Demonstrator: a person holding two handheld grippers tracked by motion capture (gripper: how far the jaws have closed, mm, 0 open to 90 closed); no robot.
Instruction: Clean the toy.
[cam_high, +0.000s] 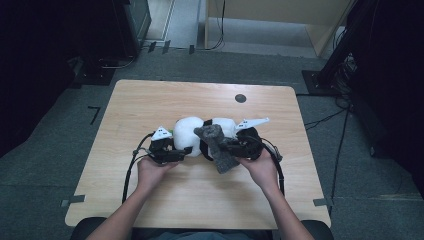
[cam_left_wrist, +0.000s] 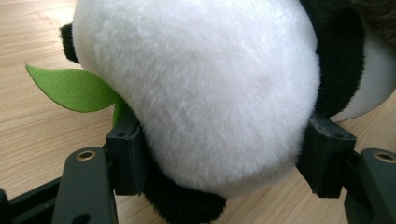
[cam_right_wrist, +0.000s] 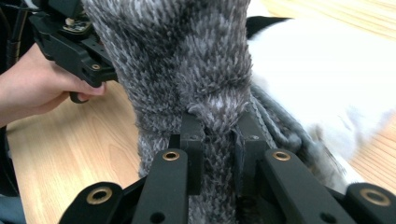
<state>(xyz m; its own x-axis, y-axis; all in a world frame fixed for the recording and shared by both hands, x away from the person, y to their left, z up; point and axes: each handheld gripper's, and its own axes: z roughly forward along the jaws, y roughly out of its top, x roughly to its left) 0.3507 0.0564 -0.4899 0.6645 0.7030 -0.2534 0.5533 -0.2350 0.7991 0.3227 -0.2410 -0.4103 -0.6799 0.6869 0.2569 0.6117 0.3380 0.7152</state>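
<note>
A black-and-white panda plush (cam_high: 189, 131) lies in the middle of the wooden table (cam_high: 150, 100). My left gripper (cam_high: 183, 153) comes at it from the left. In the left gripper view the left gripper (cam_left_wrist: 224, 156) has a jaw on either side of the plush's round white part (cam_left_wrist: 201, 84), and both pads press into the fur. A green felt leaf (cam_left_wrist: 74, 88) sticks out beside the left jaw. My right gripper (cam_high: 226, 148) is shut on a grey knitted piece (cam_high: 216, 146) draped over the plush. Seen from the right gripper (cam_right_wrist: 218, 135), the knit (cam_right_wrist: 187, 60) is bunched between the pads.
A small dark round cap (cam_high: 240, 98) sits in the tabletop behind the plush. The left hand and its gripper (cam_right_wrist: 70, 42) show at the upper left of the right gripper view. Cables trail from both grippers toward the table's near edge. Dark equipment stands on the floor around the table.
</note>
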